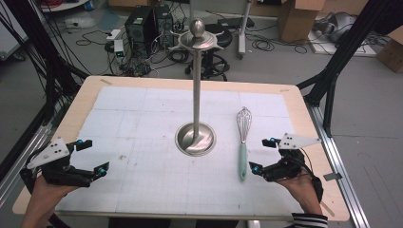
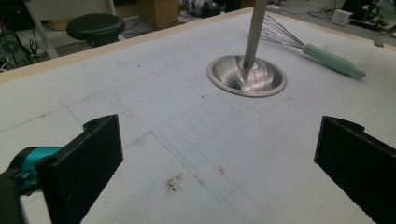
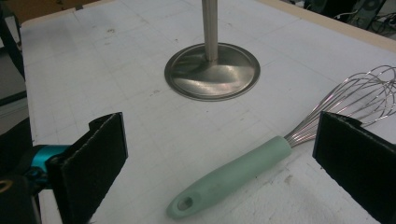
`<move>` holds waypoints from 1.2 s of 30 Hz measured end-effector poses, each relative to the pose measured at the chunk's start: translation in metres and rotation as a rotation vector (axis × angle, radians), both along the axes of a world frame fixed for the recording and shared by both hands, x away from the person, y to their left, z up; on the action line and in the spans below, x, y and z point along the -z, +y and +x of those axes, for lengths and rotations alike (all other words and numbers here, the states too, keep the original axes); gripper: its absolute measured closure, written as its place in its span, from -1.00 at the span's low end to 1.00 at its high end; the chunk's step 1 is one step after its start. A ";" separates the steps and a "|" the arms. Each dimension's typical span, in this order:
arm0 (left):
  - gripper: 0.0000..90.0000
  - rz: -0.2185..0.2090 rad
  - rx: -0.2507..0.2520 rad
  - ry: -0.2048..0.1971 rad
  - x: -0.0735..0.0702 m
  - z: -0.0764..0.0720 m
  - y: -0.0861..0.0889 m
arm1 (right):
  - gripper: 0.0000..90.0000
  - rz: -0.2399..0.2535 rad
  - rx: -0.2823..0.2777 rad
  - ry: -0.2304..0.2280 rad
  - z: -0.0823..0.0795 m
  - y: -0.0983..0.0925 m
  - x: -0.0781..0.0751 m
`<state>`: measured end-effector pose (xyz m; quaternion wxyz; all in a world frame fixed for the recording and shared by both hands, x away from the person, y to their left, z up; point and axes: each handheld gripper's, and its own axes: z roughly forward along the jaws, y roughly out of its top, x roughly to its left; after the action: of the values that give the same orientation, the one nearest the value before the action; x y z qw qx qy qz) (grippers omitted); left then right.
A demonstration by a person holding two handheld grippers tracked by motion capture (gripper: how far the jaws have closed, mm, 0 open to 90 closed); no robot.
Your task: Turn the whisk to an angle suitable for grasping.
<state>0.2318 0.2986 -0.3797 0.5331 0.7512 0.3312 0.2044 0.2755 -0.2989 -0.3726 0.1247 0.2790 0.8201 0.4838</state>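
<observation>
- Standing at table centre: steel utensil stand (image 1: 196, 135), round base, upright pole, knobbed top; nothing between it and the whisk.
- Lying just beside the stand's base, at its 3 o'clock: whisk (image 1: 243, 142), long axis 12-to-6 in the high view, wire head at 12, mint handle at 6.
- Right gripper (image 1: 263, 155): jaws wide apart, empty, near the handle end.
- Left gripper (image 1: 93, 156): jaws wide apart, empty, at the stand's 8 o'clock, well apart from it.
- White gridded mat (image 1: 142, 118) beneath all.

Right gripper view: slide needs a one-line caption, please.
Open right hand-held gripper hovers over the whisk lying beside the steel stand.
</observation>
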 end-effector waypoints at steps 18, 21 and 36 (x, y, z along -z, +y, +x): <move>-0.96 -0.005 -0.006 0.010 0.003 0.001 0.002 | -0.66 -0.106 -0.149 0.063 0.017 0.022 0.006; -0.96 -0.005 -0.007 0.009 0.003 0.001 0.002 | -0.64 -0.120 -0.172 0.072 0.018 0.027 0.007; -0.96 0.007 0.001 0.010 0.004 0.002 0.001 | 0.02 -0.240 -0.272 0.179 0.027 0.053 0.011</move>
<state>0.2337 0.2995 -0.3833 0.5288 0.7543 0.3327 0.2017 0.3027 -0.2455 -0.3837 0.0172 0.1907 0.9098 0.3682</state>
